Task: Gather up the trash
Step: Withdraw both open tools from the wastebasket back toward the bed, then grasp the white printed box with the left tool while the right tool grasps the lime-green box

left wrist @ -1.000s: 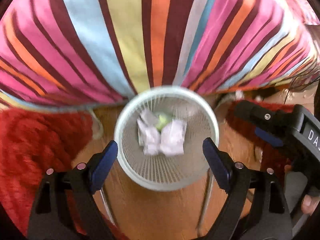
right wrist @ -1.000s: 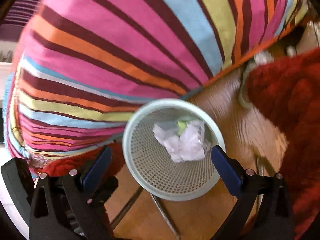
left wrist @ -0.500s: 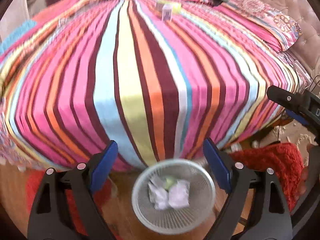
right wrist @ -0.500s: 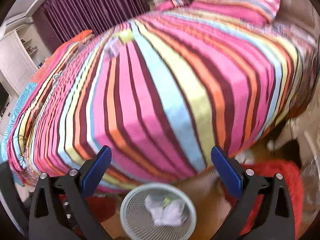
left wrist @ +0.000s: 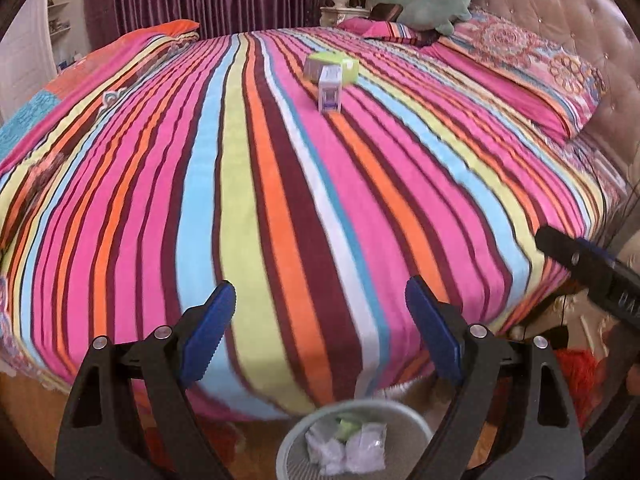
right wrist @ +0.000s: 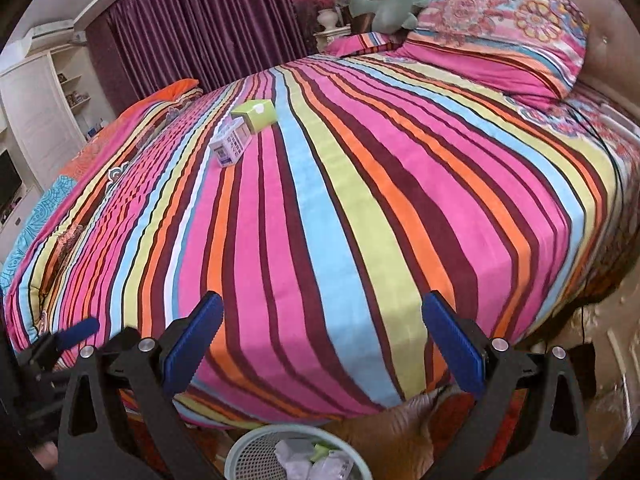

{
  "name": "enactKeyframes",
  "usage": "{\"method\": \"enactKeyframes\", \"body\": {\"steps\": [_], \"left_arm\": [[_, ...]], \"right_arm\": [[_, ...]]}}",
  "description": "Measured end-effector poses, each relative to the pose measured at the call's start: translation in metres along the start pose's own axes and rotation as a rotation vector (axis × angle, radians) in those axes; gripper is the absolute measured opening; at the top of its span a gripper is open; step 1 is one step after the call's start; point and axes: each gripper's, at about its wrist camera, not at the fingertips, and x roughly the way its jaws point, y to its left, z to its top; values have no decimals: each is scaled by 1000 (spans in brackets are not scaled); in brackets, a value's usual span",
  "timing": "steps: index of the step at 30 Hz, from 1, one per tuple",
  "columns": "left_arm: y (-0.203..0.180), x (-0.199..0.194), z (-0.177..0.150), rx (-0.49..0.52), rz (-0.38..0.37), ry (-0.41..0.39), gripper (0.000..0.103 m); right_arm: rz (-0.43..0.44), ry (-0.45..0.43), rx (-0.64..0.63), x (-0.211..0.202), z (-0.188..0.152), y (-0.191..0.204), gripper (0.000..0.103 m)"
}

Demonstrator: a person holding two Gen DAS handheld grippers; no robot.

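I am looking across a wide bed (left wrist: 280,200) with a bright striped cover, through two handheld grippers. The left gripper (left wrist: 320,336) has its blue-padded fingers spread wide apart with nothing between them; the right gripper (right wrist: 322,344) is the same, wide apart and empty.

At the near foot of the bed, on the floor just below both grippers, sits a pale mesh wastebasket (left wrist: 288,452) holding crumpled white paper and a scrap of green (left wrist: 346,444).

Far up the bed, toward the middle, lie two small boxes touching each other: a white and purple box (left wrist: 330,90) nearer me and a green box (left wrist: 332,66) just behind it. In the right view, the white box (right wrist: 231,142) is to the left of the green one (right wrist: 255,115). A green stuffed toy (left wrist: 432,4) rests by the pillows at the far right (I judge it no part of the job).

I judge the step in hand to be the return for more trash. The next move calls for a long reach over the bed to the nearer white box, lowering open fingers either side of it, then closing.
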Motion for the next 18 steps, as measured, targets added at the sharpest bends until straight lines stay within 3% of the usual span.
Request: {"method": "enactKeyframes", "body": {"steps": [8,18], "left_arm": [[-7,45,71,2,-25,-39,84],[-3,112,142,-9,-41,-29,84]], "right_arm": [[13,-9,-9,28,44,-5,95],[15,-3,-62,77,100,-2,95]]}}
